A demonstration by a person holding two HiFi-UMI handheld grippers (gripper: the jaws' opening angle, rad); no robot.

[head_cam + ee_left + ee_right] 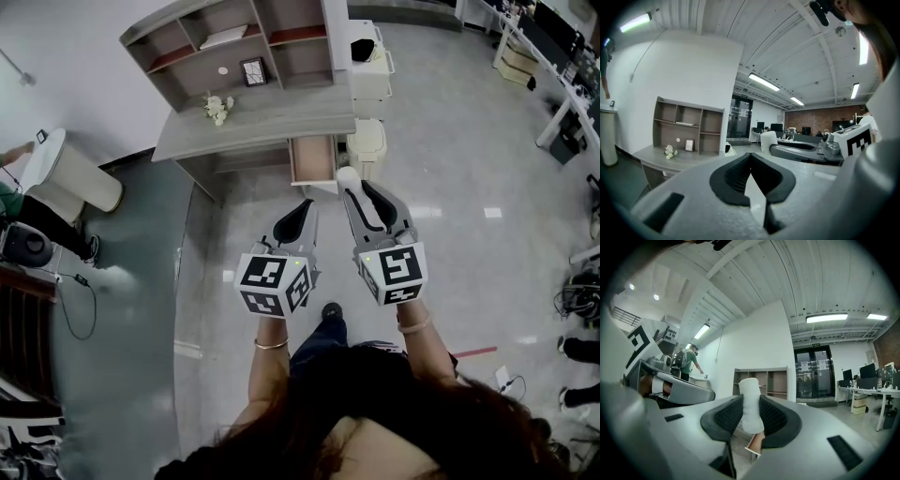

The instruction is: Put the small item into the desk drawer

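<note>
A small white cylindrical item [749, 405] stands upright between the black pads of my right gripper [750, 414], which is shut on it. In the head view the right gripper [359, 185] holds this item [349, 175] just in front of the open desk drawer [312, 161], which is pulled out from the grey desk [253, 127]. My left gripper [304, 208] hovers beside it to the left. Seen in its own view, the left gripper [750, 163] has its pads together with nothing between them. The right gripper [799, 151] and the white item [768, 140] also show there.
On the desk are a shelf unit [234, 42], a small white flower bunch [217, 108] and a picture frame [253, 71]. Two white bins or cabinets [369, 70] stand right of the drawer. A person [23, 211] is at far left by a white round table [56, 173].
</note>
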